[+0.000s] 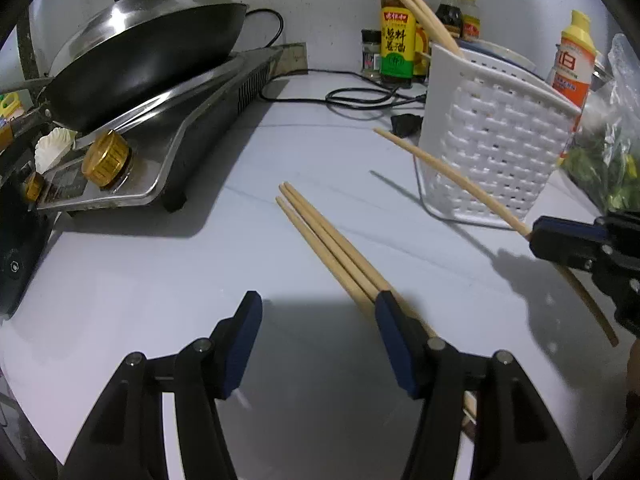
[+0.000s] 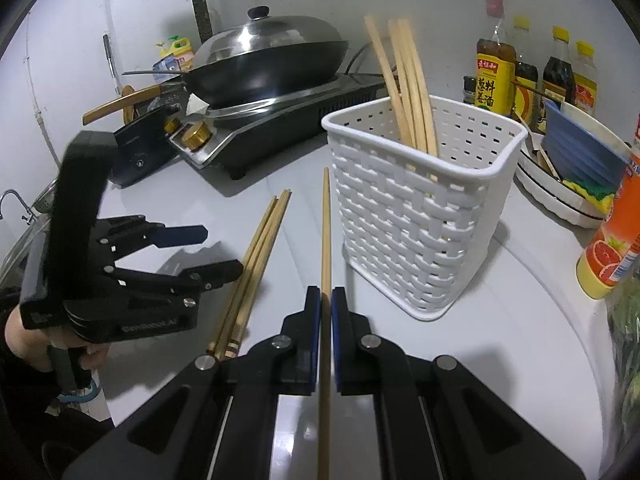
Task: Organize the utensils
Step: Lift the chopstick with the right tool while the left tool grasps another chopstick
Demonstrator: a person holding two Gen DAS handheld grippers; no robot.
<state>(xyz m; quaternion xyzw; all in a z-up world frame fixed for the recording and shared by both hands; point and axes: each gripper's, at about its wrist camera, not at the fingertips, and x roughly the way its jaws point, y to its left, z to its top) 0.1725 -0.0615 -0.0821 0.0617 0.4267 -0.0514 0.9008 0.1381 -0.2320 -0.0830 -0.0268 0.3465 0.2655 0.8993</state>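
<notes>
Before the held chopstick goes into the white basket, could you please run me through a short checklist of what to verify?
1. Right tool shut on the single chopstick: ok.
2. Chopstick tip clear of the white basket wall: ok, it sits beside it.
3. Basket upright, room among the chopsticks inside: ok.
4. Left tool open and empty: ok.
5. Three chopsticks on the counter undisturbed: ok, though the left tool's finger sits right by them.
6. Grip firmness: cannot tell.

A pale tabletop (image 1: 168, 280) meets a grey-white wall (image 1: 320, 8). A lidded wok (image 2: 272, 64) sits on a stove (image 2: 280, 128) at the back edge, bottles (image 2: 532, 76) lining the far corner.
</notes>
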